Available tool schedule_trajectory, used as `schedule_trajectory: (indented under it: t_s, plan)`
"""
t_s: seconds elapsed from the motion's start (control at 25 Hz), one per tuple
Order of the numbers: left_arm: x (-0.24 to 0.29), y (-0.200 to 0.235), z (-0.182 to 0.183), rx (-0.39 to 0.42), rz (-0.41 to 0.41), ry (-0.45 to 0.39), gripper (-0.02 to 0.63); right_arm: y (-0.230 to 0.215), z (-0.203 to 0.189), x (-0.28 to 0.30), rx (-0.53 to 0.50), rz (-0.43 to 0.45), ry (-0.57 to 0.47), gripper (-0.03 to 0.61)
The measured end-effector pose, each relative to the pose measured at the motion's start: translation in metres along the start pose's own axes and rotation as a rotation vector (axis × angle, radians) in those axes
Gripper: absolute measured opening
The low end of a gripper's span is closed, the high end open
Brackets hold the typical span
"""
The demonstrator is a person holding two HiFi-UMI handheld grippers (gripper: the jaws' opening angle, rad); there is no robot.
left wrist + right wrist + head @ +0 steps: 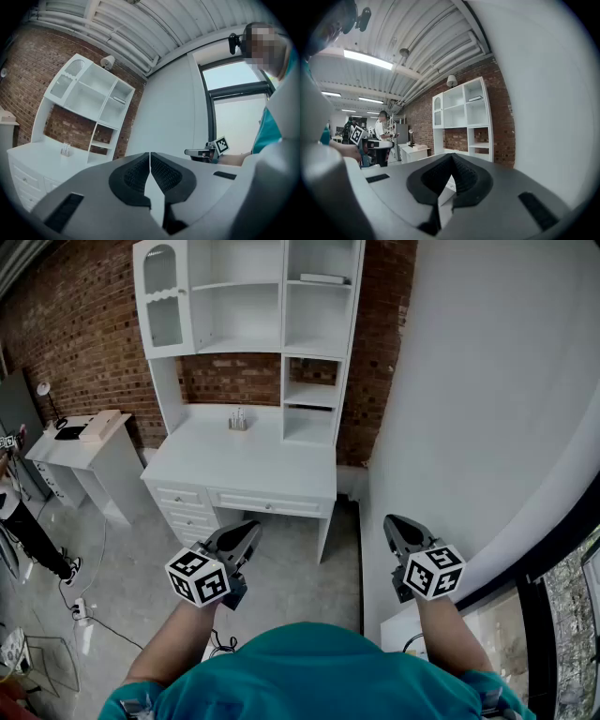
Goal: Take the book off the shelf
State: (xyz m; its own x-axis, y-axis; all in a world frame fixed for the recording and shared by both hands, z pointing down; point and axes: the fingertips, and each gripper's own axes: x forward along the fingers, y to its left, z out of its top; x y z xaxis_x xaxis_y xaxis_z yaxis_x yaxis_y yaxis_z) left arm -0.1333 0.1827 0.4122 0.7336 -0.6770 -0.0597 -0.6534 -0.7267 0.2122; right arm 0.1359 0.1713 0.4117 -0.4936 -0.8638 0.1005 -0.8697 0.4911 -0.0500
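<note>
Brick walling (84,334) is seen behind the whole scene, with a side desk (94,460) at the far left and loose cables (82,610) on the floor near it, on which a foot could be caught as the shelf is approached. Next, the left gripper (246,536) is held low and well apart from the furniture, its jaws pressed fully together with nothing between them. Unless they are parted before the reach, the book would only be nudged. On the white surface (272,460) a small holder (238,420) stands, which could be knocked by an arm passing over it. The book (323,278) is laid flat in the top right compartment of the shelf unit (283,324), high up. It is judged that a thin, flat thing there could be pushed to the back, or dragged over the edge and dropped. The right gripper (400,527) is likewise closed and empty, just beside the white wall (469,381). The book's thickness and cover cannot be made out, nor whether it is a single volume. The floor directly below is hidden by the person's torso.
</note>
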Motion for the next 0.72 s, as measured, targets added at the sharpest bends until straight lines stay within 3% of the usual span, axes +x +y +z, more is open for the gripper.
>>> schedule_trajectory:
  t_s: [0.72]
  plan:
    - [0.036, -0.039, 0.000, 0.017, 0.017, -0.013, 0.021, -0.031, 0.007, -0.011, 0.001, 0.040, 0.025, 0.021]
